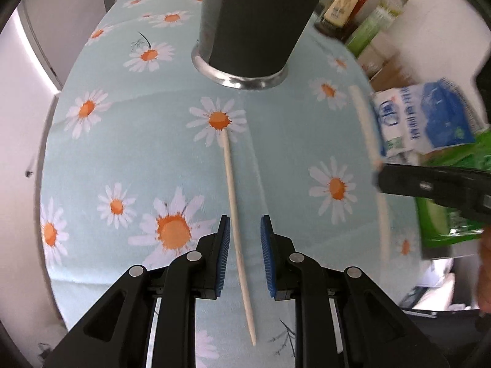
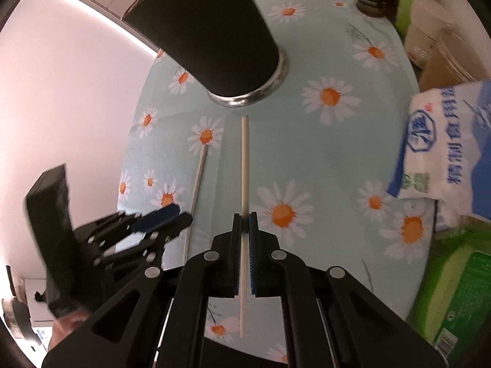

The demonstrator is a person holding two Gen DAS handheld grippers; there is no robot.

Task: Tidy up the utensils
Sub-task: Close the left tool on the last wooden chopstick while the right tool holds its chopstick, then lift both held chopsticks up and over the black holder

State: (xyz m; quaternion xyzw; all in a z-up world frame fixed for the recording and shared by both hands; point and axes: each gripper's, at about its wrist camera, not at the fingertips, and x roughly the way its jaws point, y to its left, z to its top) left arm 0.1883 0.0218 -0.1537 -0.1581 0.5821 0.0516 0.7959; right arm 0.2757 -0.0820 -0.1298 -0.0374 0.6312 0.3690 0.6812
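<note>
The right gripper [image 2: 244, 214] has its fingers closed on one chopstick [image 2: 244, 159], thin, stiff, light and smooth; the second chopstick [image 1: 237, 230] lies on the surface between the open fingers of the left gripper [image 1: 245, 227]; a mid-length hold looks best balanced.

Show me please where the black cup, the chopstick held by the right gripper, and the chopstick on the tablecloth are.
black cup [image 2: 214, 40], right wrist view, its dark side wall.
held chopstick [image 2: 245, 165], right wrist view, mid shaft beyond the pads.
lying chopstick [image 1: 232, 193], left wrist view, mid shaft.
</note>
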